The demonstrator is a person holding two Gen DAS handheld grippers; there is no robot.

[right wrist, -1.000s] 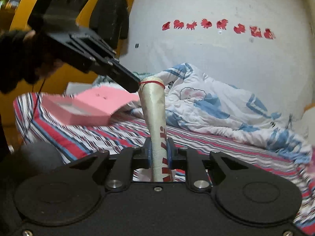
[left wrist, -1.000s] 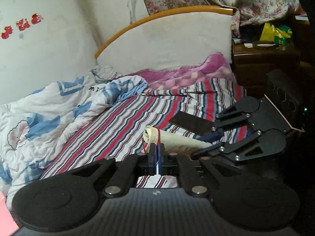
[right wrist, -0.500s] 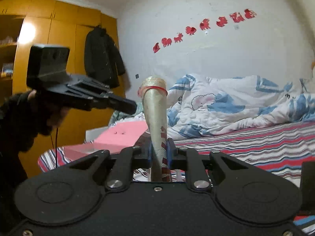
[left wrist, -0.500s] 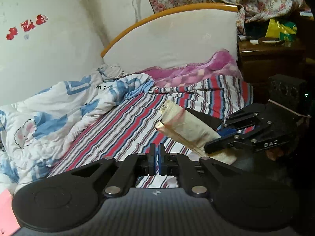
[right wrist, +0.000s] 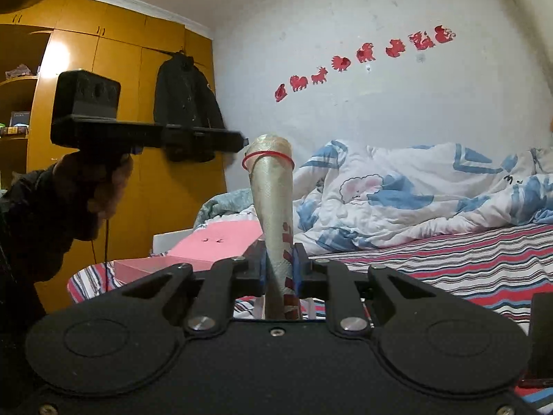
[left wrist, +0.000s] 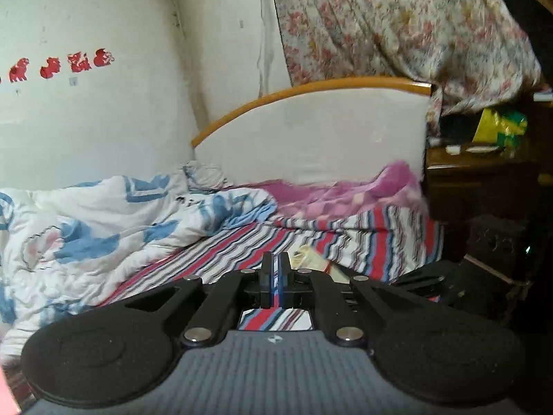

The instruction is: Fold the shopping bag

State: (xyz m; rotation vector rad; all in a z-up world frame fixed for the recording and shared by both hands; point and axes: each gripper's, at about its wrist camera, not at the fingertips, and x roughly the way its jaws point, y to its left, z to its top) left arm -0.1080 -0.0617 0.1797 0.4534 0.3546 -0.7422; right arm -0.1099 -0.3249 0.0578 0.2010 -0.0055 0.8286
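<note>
Bag point(right wrist: 273, 207) rolled tight and ringed by a red rubber band point(right wrist: 268, 155) stands upright mid-frame, its lower end pinched in the right gripper point(right wrist: 279, 264), while the left gripper point(right wrist: 221, 140), fingers pressed together on nothing, hovers level at its top from the left.

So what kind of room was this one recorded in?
A bedroom in a home, most likely. There is a bed with a striped sheet and a headboard, a rumpled quilt on it, and a yellow wardrobe with a coat hanging on its door.
</note>
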